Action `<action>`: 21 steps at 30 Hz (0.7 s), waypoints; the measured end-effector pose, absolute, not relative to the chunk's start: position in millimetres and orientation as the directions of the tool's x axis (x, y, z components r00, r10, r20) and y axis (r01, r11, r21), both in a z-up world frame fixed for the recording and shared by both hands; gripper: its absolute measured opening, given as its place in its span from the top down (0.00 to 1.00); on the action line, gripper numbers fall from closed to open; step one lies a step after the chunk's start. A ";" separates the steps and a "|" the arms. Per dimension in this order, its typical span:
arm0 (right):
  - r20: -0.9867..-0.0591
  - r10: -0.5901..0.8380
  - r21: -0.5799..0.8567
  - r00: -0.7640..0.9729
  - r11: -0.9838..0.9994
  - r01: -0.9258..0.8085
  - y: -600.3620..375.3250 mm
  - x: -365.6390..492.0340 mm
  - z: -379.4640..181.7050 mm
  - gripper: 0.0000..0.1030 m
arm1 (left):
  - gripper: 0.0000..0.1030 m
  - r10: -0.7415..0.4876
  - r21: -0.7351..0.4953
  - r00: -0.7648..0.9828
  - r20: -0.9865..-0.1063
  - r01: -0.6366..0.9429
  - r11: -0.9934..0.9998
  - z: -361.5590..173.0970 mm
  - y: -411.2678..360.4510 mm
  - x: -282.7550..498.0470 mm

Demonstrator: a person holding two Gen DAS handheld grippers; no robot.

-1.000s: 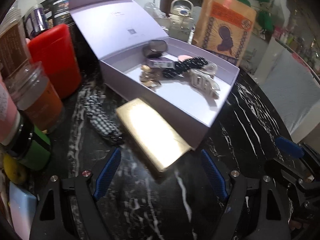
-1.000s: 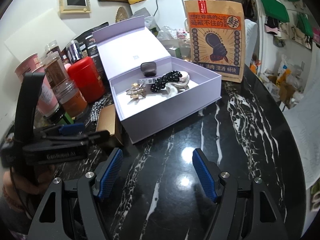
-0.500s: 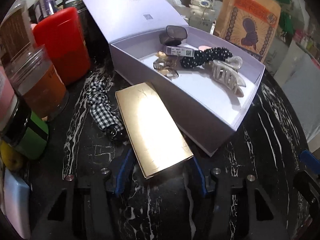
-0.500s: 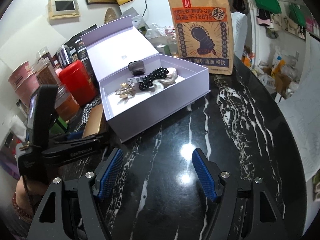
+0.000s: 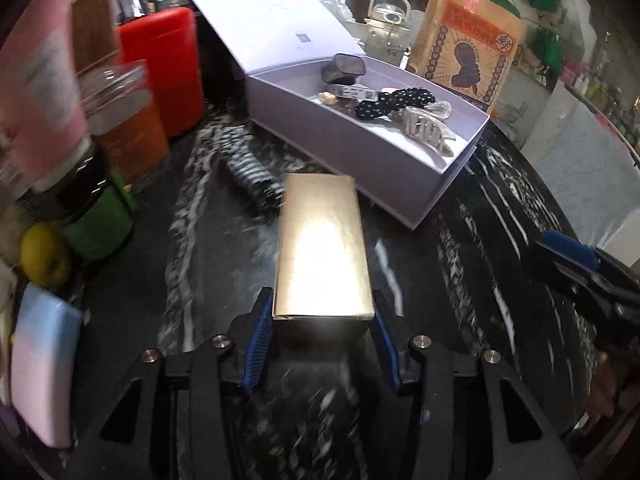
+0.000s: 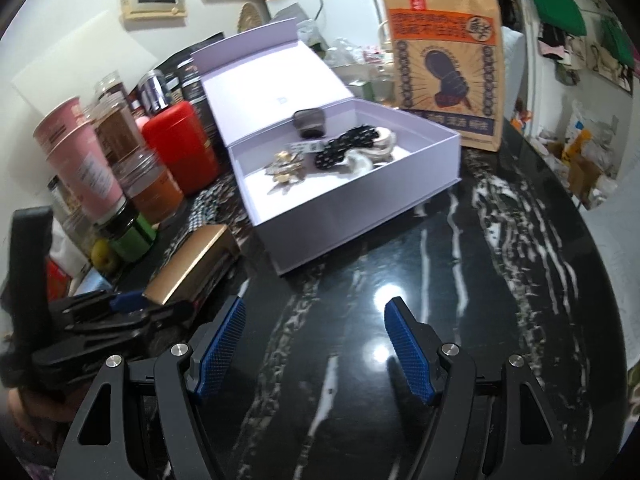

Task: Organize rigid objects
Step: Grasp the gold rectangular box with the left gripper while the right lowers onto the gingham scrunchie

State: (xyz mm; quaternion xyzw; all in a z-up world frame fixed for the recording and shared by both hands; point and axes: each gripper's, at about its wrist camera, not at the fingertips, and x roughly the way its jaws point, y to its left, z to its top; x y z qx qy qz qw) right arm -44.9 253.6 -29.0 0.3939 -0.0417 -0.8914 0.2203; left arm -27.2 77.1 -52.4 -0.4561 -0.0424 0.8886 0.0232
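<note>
A gold rectangular box (image 5: 322,248) lies on the black marble table (image 5: 500,264), lengthwise between the blue pads (image 5: 258,332) of my left gripper (image 5: 322,328). Its jaws are closing, and both pads touch the sides of the box's near end. The right wrist view shows that same gold box (image 6: 192,268) with the left gripper (image 6: 132,304) on it. An open lilac gift box (image 5: 360,156) just beyond holds a white claw clip (image 5: 424,132), a black dotted scrunchie (image 5: 384,104) and a dark case (image 5: 344,68). My right gripper (image 6: 316,344) hangs open over bare marble, holding nothing.
A checked scrunchie (image 5: 252,176) lies left of the gold box. Jars, a red canister (image 5: 160,68), a pink cup (image 6: 80,160), a green jar (image 5: 100,224) and a yellow fruit (image 5: 44,256) crowd the left. A printed paper bag (image 6: 444,68) stands behind the lilac box.
My left gripper moved forward onto the gold box and its jaws narrowed from wide apart to touching its sides. The box now lies in line with the fingers. The right gripper stayed put.
</note>
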 end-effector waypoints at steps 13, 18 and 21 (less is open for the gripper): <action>-0.702 -0.514 0.254 -0.493 -0.827 0.501 187.4 -50.5 -36.4 0.29 | 0.55 0.029 -0.103 -0.591 -0.806 0.092 -0.990 -54.8 24.5 22.0; -0.699 -0.525 0.238 -0.486 -0.811 0.534 165.7 -61.7 -39.0 0.30 | 0.55 0.055 -0.154 -0.601 -0.797 0.114 -0.982 -57.8 4.3 15.5; -0.701 -0.546 0.251 -0.458 -0.790 0.559 155.8 -71.0 -41.5 0.30 | 0.55 0.096 -0.205 -0.609 -0.788 0.111 -0.972 -59.4 -5.8 8.9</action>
